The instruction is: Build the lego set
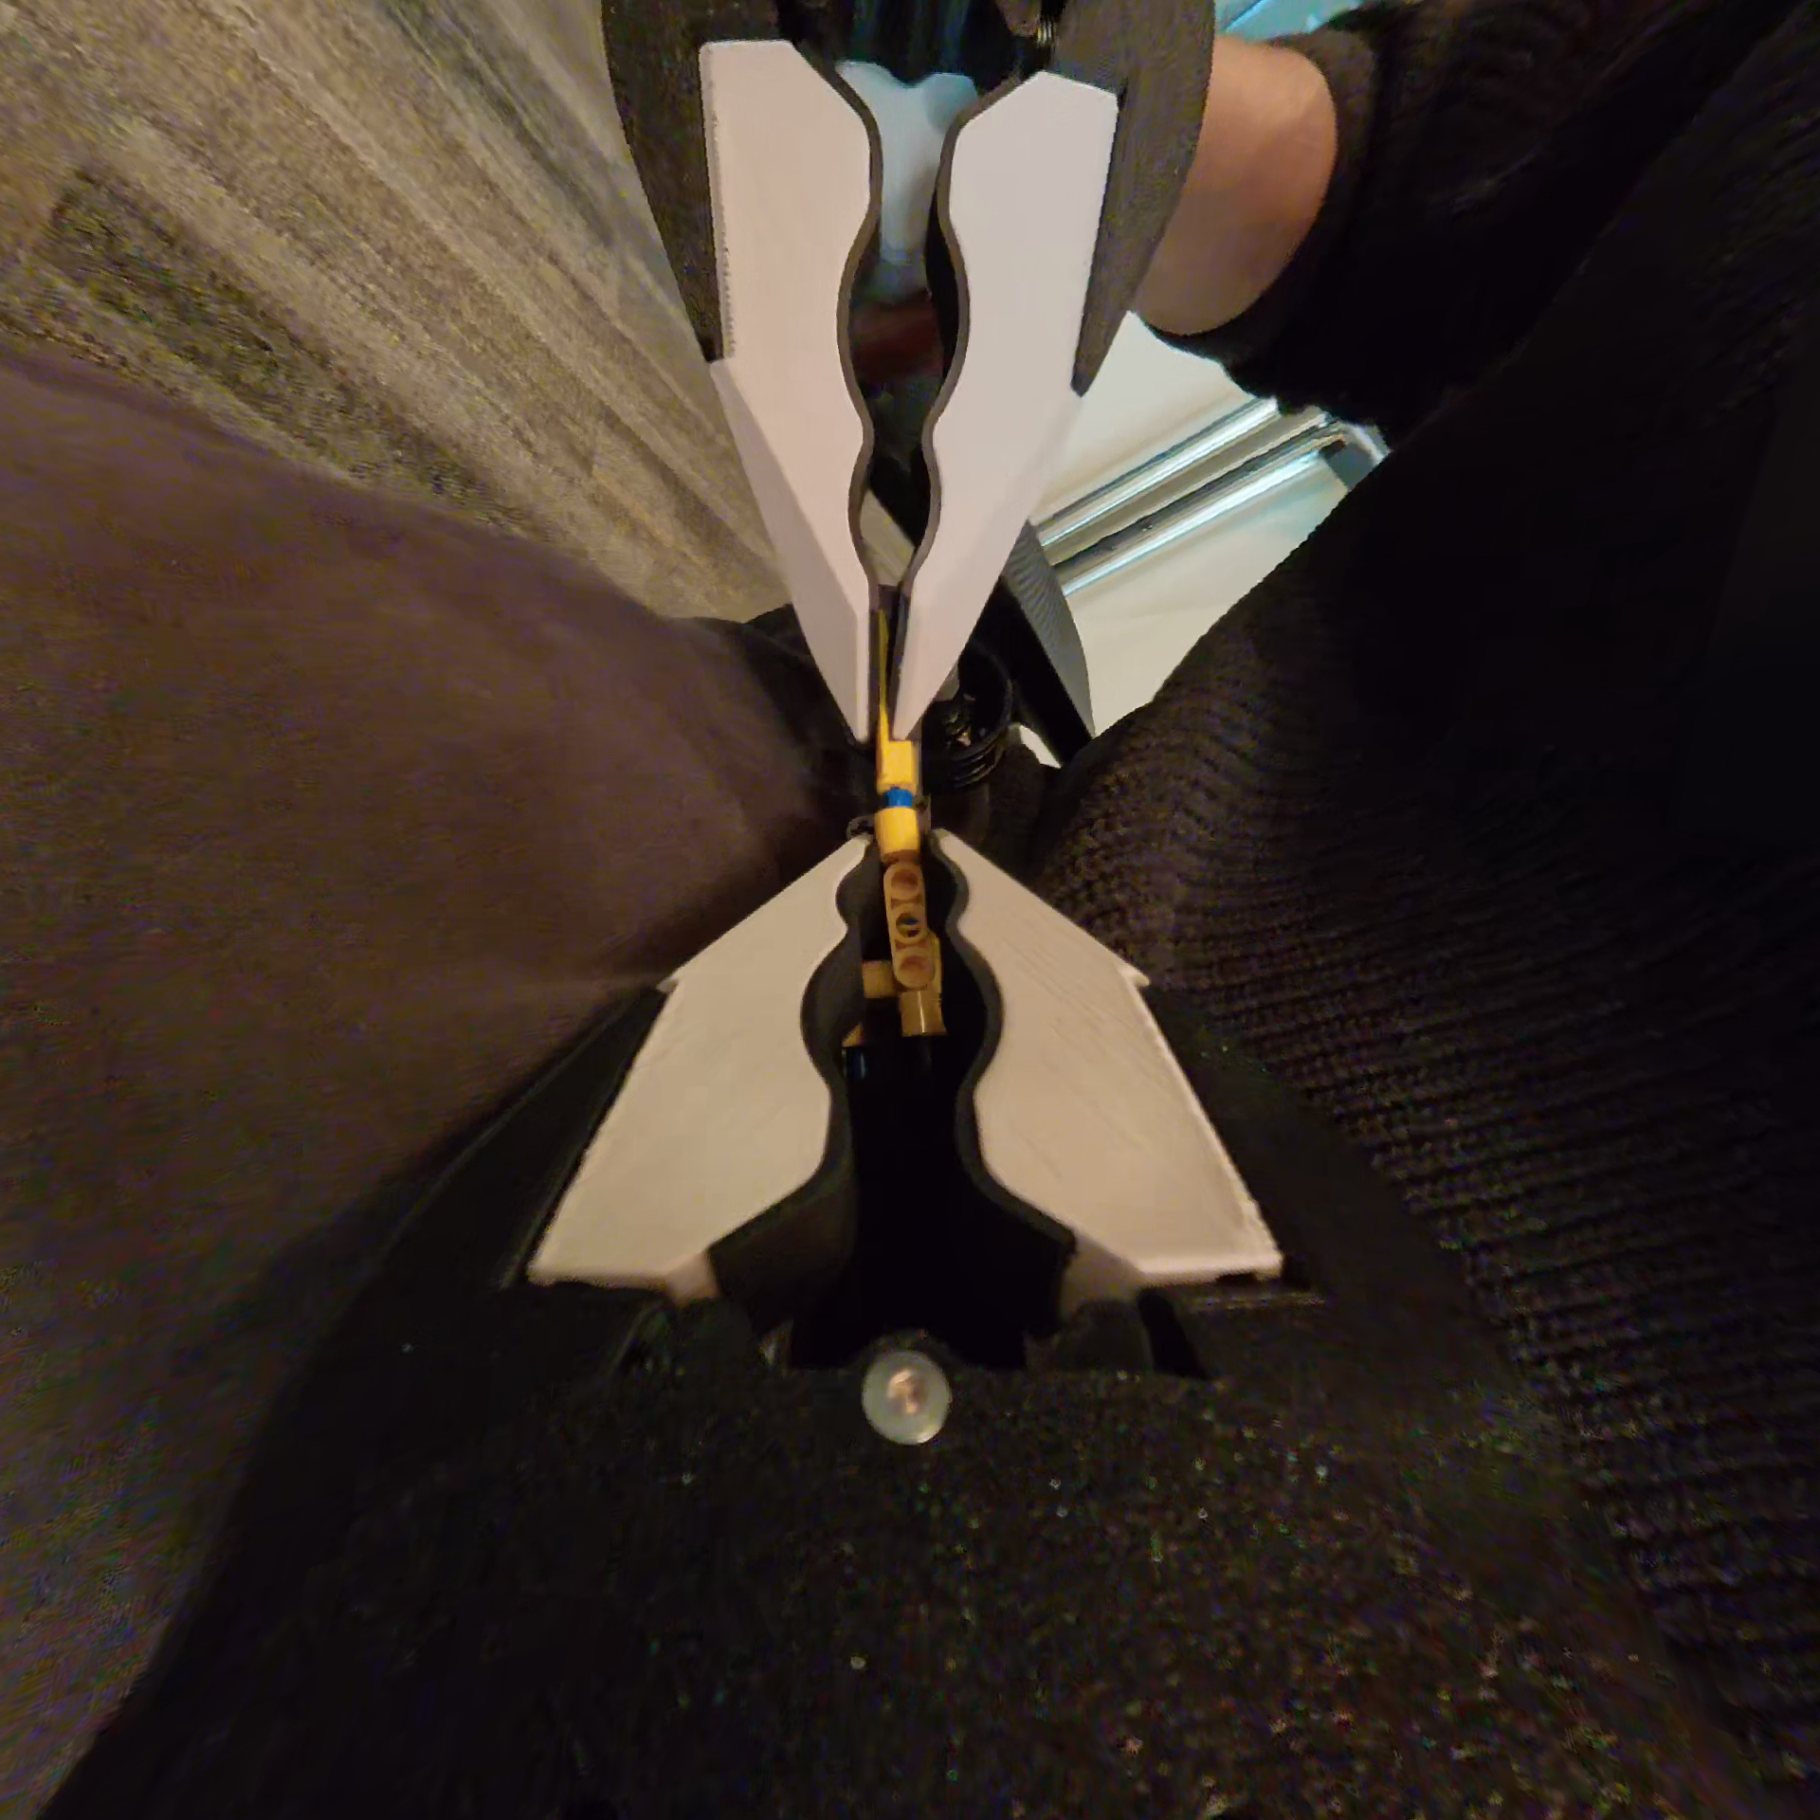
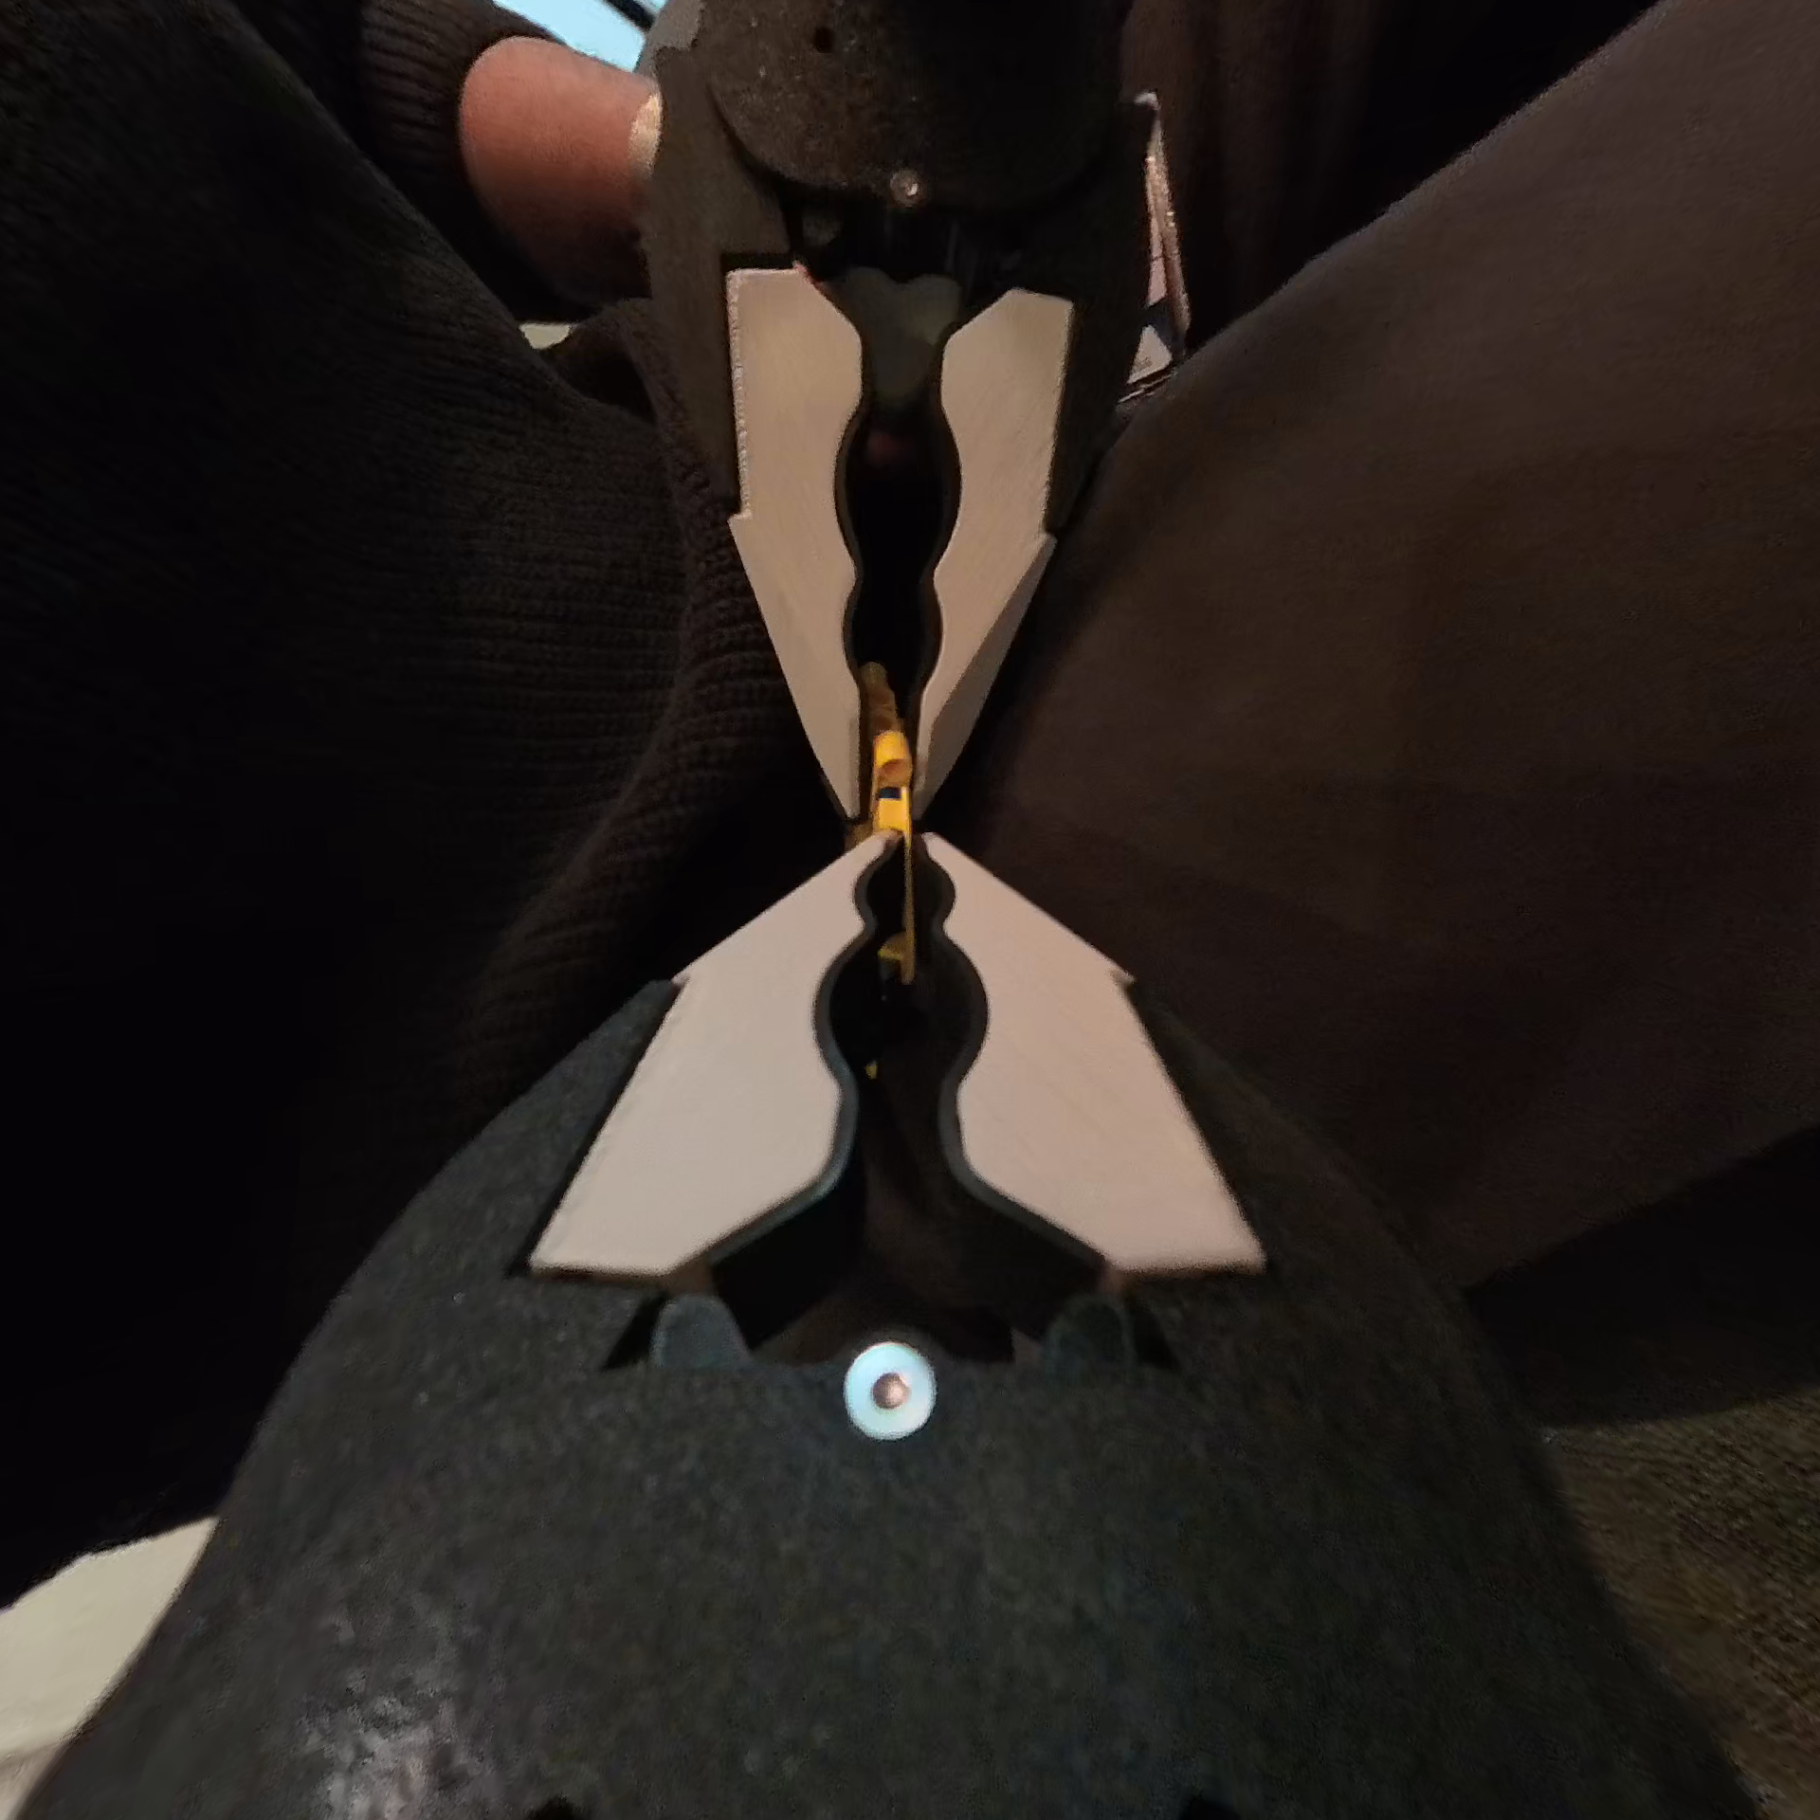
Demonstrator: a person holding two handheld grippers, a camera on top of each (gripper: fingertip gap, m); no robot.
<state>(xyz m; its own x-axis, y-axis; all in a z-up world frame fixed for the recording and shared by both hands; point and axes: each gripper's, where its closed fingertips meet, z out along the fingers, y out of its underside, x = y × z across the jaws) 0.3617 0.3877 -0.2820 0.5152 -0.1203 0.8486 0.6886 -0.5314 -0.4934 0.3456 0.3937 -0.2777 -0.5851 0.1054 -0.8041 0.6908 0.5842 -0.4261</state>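
- the yellow toy-brick assembly [image 1: 898,822] hangs in the air between the two grippers, which face each other tip to tip; it is a slim chain of small yellow and tan pieces with round pin holes and a thin blue ring across its middle.
- in the right wrist view the same assembly [image 2: 891,788] runs from one pair of tips to the other, seen edge-on and partly hidden in the gaps.
- the left gripper [image 1: 898,845] has its white fingers [image 1: 748,1064] clenched on the tan, holed end of the assembly, which sits in the wavy channel between them.
- the right gripper [image 2: 894,839] has its fingers [image 2: 1064,1064] pinched on the thin yellow end; in the left wrist view it comes in from above [image 1: 891,724].
- judged from this, both ends are gripped at once, as in pressing pieces together or pulling them apart; which of the two i cannot tell.
- any move from here would call for a straight line along the chain, since a sideways twist could bend the thin joint at the blue ring.
- around them: a black knit sleeve [image 1: 1477,985], a hand [image 1: 1241,187] behind the far gripper, dark cloth [image 2: 1379,591], and a grey carpeted floor [image 1: 295,246].
- no brand, label or writing can be read in either view.
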